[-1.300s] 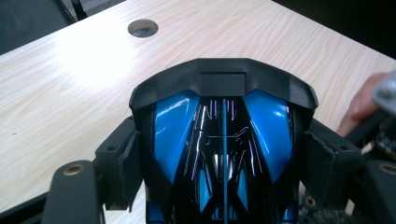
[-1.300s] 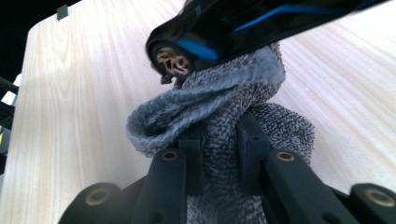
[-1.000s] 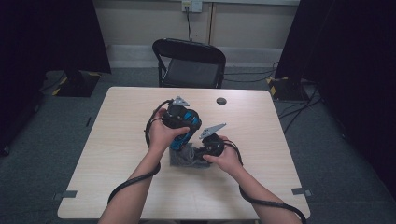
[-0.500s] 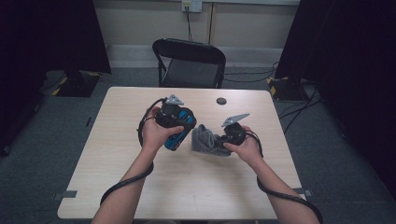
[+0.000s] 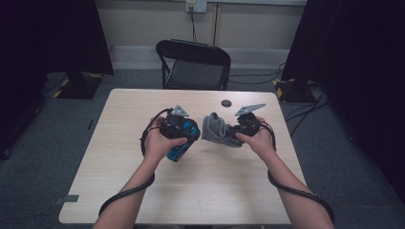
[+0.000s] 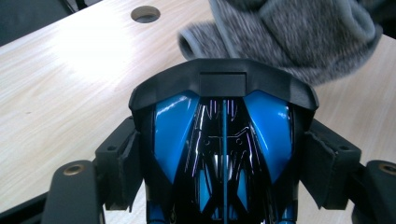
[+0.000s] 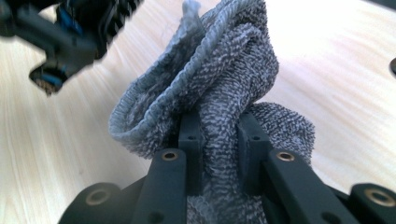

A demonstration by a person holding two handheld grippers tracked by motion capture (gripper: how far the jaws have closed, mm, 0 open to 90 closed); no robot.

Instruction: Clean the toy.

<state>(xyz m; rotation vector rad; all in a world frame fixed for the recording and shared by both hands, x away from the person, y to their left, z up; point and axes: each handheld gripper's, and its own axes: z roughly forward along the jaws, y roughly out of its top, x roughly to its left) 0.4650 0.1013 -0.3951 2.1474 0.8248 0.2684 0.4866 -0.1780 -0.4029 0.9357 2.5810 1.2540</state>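
The wooden desk (image 5: pixel 191 191) carries a small round hole (image 5: pixel 226 102) near its far edge, before a black folding chair (image 5: pixel 193 64). The left gripper (image 5: pixel 184 136) clamps a blue and black object (image 6: pixel 223 140), whose lower part is cut off, so its kind is unclear. Just beside it, the right gripper (image 5: pixel 236 133) has its jaws narrow, pinching a bunched grey towel (image 7: pixel 224 88) above the desk's middle.

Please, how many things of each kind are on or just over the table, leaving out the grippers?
Grey cloth, held in the right gripper: 1
Blue and black glossy object, held in the left gripper: 1
Small dark round thing on the table: 1
Total: 3
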